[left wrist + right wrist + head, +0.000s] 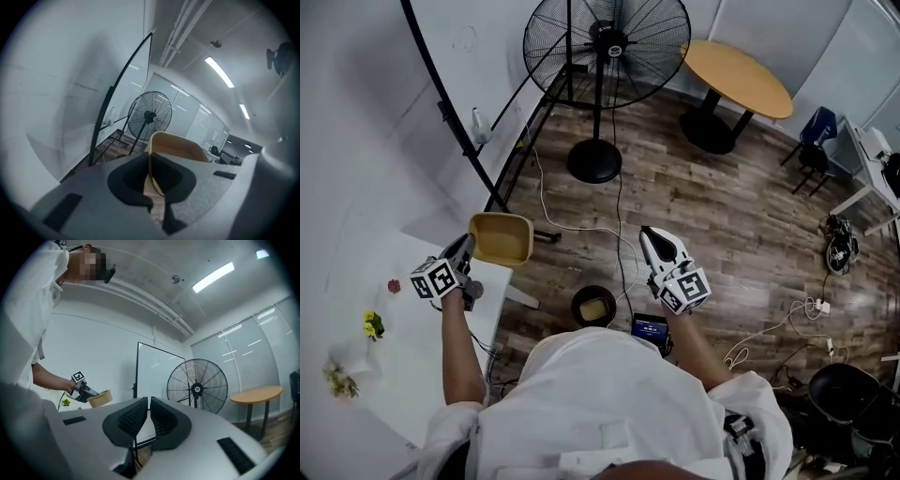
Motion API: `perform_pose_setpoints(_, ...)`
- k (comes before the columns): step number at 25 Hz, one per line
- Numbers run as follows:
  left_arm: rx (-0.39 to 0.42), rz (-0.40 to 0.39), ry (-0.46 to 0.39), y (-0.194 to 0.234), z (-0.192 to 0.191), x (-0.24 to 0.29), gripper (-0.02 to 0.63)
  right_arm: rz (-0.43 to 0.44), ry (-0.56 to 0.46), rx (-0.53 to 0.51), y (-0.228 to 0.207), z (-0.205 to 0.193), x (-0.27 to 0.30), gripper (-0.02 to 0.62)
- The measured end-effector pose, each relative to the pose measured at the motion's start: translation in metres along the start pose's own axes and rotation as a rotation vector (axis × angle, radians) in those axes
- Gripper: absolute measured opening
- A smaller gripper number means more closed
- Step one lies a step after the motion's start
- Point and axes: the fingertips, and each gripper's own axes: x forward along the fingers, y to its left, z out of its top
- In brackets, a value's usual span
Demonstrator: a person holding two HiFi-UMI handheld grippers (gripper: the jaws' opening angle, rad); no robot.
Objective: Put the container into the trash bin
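Two tongs seen. Left tongs (469,244) clamped on near rim of tan container (500,238), held in the air just past the corner of the white counter (412,356), apart from the dark trash bin (593,307) on the wood floor (722,216). Right tongs (649,234) closed on nothing.

Both bare forearms reach forward from short white sleeves, well apart from each other. The left gripper (469,244) tilts slightly downward, its jaws pinched on the near rim of the container (502,238). The right gripper (649,234) is roughly level, its jaws together with nothing between them.
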Motion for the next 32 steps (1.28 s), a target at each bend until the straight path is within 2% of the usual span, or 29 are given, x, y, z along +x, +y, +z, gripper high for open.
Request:
perform_pose_setpoints(9,0.022,-0.087,0.072,-0.064,-0.023,0.057,0.020,-0.097,0.012,-0.001,-0.041,0.005,-0.068,0.041)
perform_pose_setpoints(18,0.024,-0.149,0.150,-0.117,-0.077,0.115,0.020,-0.177,0.031,0.005,-0.078,-0.010,-0.132,0.041)
perform_pose_setpoints(21,0.024,-0.156,0.205,-0.134,-0.105,0.120,0.021,-0.199,0.068,-0.003,-0.078,-0.016,-0.157,0.041)
perform_pose_setpoints(23,0.024,-0.160,0.231,-0.143,-0.120,0.124,0.020,-0.191,0.098,-0.044,-0.077,-0.022,-0.165,0.041)
perform_pose_setpoints(27,0.015,-0.159,0.222,-0.136,-0.141,0.155,0.021,-0.151,0.112,-0.090,-0.093,-0.047,-0.148,0.041)
perform_pose_setpoints(32,-0.032,-0.121,0.316,-0.121,-0.219,0.149,0.021,-0.115,0.203,-0.046,-0.083,-0.096,-0.156,0.041)
